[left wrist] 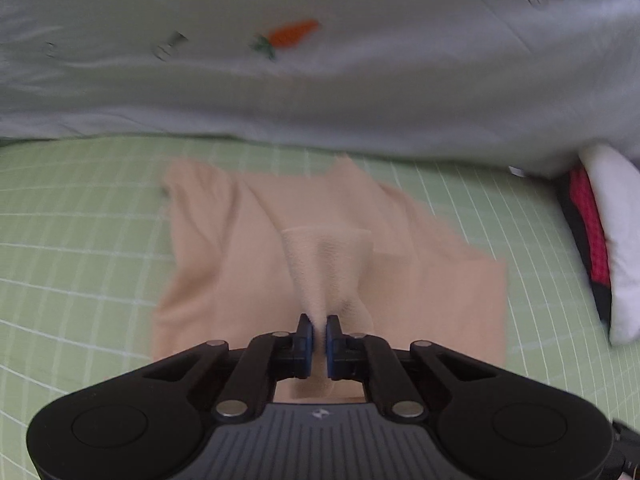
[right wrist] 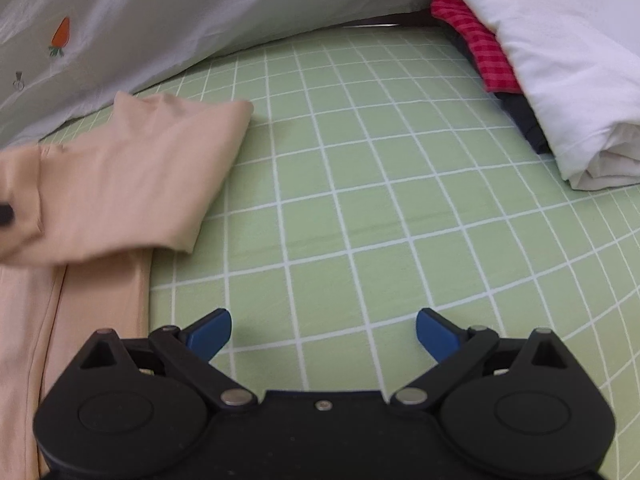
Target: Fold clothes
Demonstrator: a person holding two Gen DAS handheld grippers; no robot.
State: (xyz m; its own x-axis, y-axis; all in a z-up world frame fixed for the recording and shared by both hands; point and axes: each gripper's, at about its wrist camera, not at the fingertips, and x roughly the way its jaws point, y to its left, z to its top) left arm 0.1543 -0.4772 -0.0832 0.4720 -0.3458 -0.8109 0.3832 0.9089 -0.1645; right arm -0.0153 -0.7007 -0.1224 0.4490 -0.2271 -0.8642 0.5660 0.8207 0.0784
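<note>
The left claw [left wrist: 319,330] was pinched nearly closed on a bunched fold of the peach garment [left wrist: 248,264], its blue pads [left wrist: 307,330] pressing the lighter, mesh-like strip of cloth that rose from between them toward 12 o'clock. The rest of the garment lay spread flat on the bed beyond the claw, reaching out to 10 o'clock and 2 o'clock, and was somewhat blurred in the left wrist view.

The right claw [right wrist: 323,334] stood wide open and held nothing, its blue fingertips [right wrist: 210,334] far apart above the bare sheet. At 9 to 10 o'clock from it lay the peach garment [right wrist: 132,176], one part folded over on top of another part that ran down toward 7 o'clock. A dark tip of the other claw showed at the far 9 o'clock edge, against the cloth.

The green checked sheet [right wrist: 360,208] with white grid lines covered the bed under everything. Along 11 to 12 o'clock ran a pale quilt [right wrist: 180,12], stitched with a small orange carrot [right wrist: 61,34]. At 1 to 2 o'clock sat a pile of clothes: a rolled white fabric [right wrist: 560,80] on top, a red checked piece [right wrist: 480,48] beneath it, and something dark [right wrist: 524,116] at the bottom, all well apart from the peach garment.
</note>
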